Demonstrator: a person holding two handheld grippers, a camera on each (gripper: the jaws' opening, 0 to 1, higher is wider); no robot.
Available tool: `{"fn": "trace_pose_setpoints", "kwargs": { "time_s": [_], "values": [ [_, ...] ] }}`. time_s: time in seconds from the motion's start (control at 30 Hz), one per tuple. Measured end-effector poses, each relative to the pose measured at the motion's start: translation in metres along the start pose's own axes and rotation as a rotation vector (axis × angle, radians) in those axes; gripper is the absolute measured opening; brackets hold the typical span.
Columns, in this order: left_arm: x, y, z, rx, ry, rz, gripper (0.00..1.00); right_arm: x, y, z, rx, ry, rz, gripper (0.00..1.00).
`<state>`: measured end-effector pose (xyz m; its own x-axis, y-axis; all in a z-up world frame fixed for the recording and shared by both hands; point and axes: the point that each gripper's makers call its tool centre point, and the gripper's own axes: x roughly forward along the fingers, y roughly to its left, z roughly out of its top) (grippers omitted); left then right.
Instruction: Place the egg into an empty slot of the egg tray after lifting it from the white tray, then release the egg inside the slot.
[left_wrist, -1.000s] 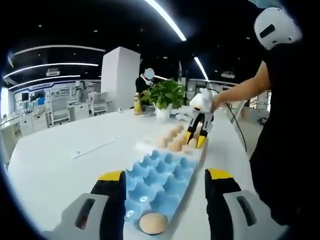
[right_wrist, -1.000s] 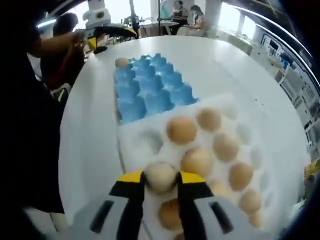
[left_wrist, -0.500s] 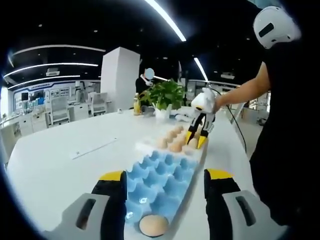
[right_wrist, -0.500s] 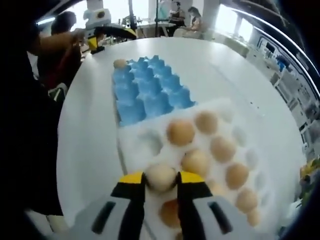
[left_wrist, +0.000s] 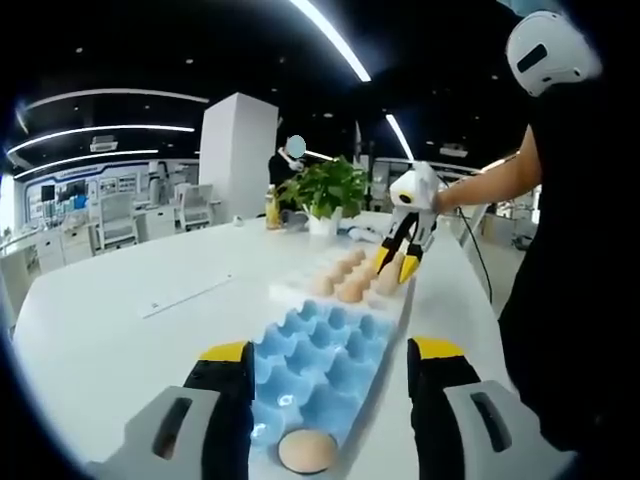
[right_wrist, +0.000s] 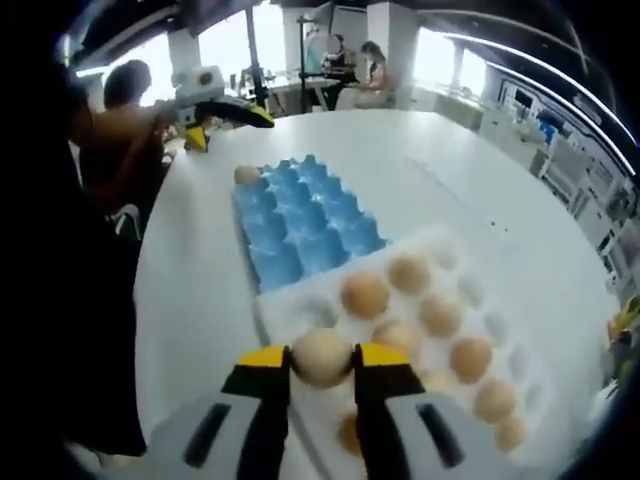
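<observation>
Right gripper view: the right gripper (right_wrist: 322, 362), yellow-tipped jaws pinching a pale beige egg (right_wrist: 322, 356) at its sides, holds it clear above the near edge of the white moulded tray (right_wrist: 500, 325), which carries several brown eggs. Beyond the white tray, touching its far edge, lies the blue moulded egg tray (right_wrist: 300, 220); one egg sits in its far corner slot, the rest look empty. Judgement: the lift is done and the carry is in hand; the next move calls for travel forward over the blue tray, a level descent into an empty slot, then parting the jaws. Left gripper view: the left gripper (left_wrist: 330, 375) hovers at the opposite end of the blue tray, its jaws spread wide and holding nothing, straddling the tray's width; the right gripper hangs jaws-down over the white tray, the person's forearm (left_wrist: 480, 185) extended behind it.
</observation>
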<state>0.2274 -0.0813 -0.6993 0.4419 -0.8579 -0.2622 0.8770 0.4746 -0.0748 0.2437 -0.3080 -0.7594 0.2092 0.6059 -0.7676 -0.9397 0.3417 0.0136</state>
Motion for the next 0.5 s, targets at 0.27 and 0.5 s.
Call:
{"fn": "trace_pose_setpoints", "kwargs": {
  "time_s": [0.27,0.5],
  "values": [
    [-0.001,-0.001,-0.002,-0.003,0.005,-0.002,0.62,0.003,0.006,0.018,-0.020,-0.039,0.009,0.24],
    [0.000,-0.001,0.000,-0.001,0.001,-0.005,0.62,0.013,0.013,0.031,-0.029,-0.056,0.039,0.24]
  ]
}}
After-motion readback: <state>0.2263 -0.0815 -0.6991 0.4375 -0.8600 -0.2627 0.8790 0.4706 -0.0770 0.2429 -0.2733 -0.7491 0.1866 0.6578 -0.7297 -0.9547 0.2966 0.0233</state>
